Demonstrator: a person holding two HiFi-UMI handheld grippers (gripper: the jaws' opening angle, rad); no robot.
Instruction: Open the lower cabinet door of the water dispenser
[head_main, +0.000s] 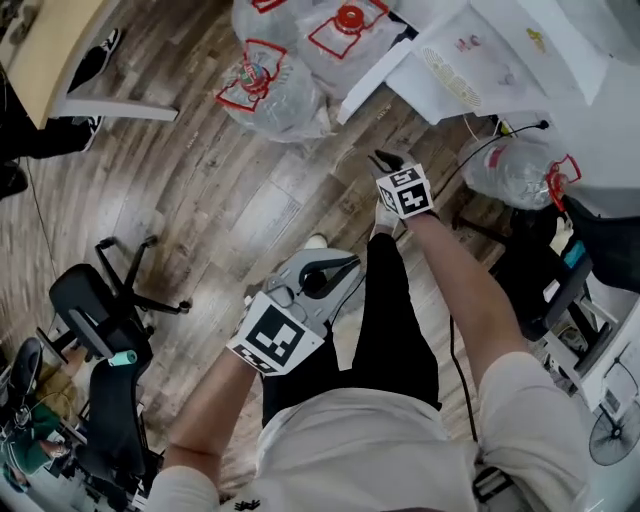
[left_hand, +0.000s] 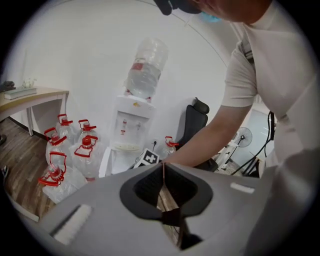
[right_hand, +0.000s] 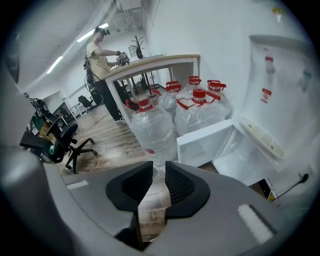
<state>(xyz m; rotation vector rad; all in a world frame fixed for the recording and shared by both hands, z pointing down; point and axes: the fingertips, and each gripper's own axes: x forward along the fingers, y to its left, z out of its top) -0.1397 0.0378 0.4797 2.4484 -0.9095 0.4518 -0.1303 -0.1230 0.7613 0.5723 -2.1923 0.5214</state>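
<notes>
Looking down my right tongs (right_hand: 159, 167), I see the water dispenser (right_hand: 285, 85) at the right side of the frame. Its lower cabinet door (right_hand: 200, 145) is near the middle. It hangs wide open, swung out to the left, and I can see into the white box behind it. So I think the job is about done.

That may be why my right tongs hold nothing. There is a small gap between the two tips, and only the wood floor (head_main: 200, 180) shows through it. They hang in the air, well apart from the door.

My left tongs (left_hand: 162, 169) are closed tight, tip on tip, with nothing inside. I think I keep them low by my leg because this job needs only one hand.

Big water jugs (right_hand: 150, 125) with red caps stand on the floor just beside the open door. If the door swings more, I think it could bump them.
</notes>
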